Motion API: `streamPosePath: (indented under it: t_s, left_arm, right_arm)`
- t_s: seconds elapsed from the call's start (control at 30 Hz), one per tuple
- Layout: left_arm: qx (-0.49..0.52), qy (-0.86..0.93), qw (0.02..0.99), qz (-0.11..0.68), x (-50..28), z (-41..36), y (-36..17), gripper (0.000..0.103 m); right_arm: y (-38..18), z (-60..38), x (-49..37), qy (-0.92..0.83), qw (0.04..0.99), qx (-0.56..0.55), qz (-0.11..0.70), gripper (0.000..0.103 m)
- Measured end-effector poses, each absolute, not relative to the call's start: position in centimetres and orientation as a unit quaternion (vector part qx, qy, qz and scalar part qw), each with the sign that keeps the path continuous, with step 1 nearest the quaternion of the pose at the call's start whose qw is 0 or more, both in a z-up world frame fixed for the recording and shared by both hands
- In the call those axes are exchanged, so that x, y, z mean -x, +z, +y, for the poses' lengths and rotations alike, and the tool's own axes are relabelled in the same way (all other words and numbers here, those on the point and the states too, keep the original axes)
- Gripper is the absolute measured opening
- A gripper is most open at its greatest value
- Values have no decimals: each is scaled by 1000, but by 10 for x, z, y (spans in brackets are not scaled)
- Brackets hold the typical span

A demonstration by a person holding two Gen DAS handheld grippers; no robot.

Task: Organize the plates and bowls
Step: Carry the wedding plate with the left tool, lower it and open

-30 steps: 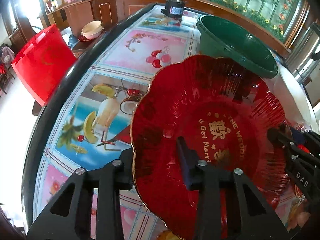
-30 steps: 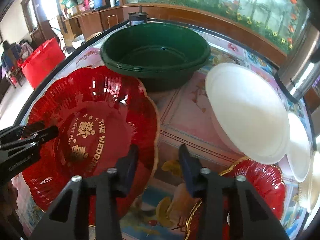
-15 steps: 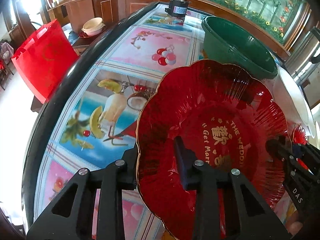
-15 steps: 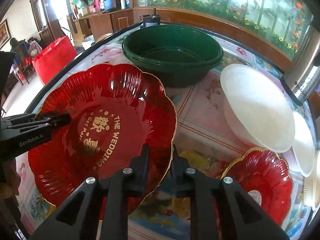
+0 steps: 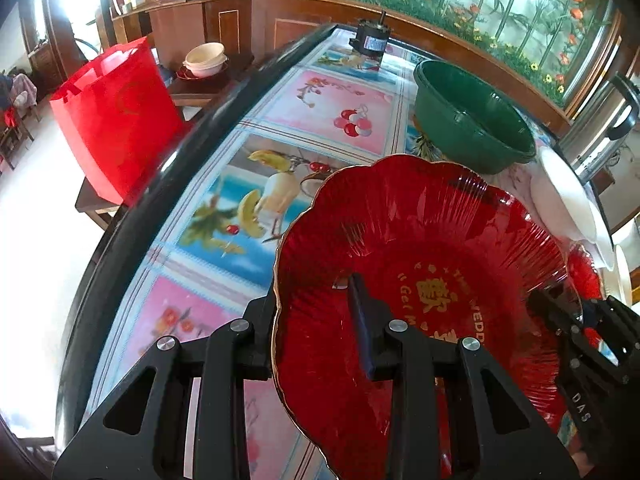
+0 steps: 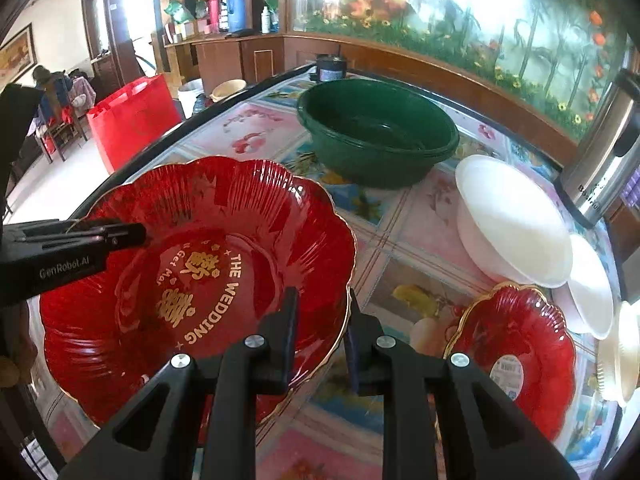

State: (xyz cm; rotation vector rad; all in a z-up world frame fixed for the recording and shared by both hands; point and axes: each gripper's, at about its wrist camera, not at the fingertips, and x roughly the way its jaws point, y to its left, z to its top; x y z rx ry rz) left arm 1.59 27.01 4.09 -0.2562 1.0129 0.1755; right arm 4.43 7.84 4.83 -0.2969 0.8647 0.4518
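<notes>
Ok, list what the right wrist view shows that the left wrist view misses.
Only the right wrist view shows the small red plate whole, with its sticker, and the stacked white bowls in full. Only the left wrist view shows the cream bowls on the side table. Both share the large red wedding plate, clamped at opposite rims by the left gripper and the right gripper, plus the green basin and the red bag.
</notes>
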Motion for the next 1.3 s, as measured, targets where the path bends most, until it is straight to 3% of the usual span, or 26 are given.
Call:
streamPosePath:
  t_s: [0.53, 1.3]
  left_arm:
    - [130, 109, 872, 459, 80, 298, 45, 30]
    - [125, 123, 874, 453, 100, 301, 18, 30]
  right_arm:
    - [53, 103, 43, 259, 870, 163, 386, 29]
    - [12, 113, 66, 273, 837, 186, 437, 31]
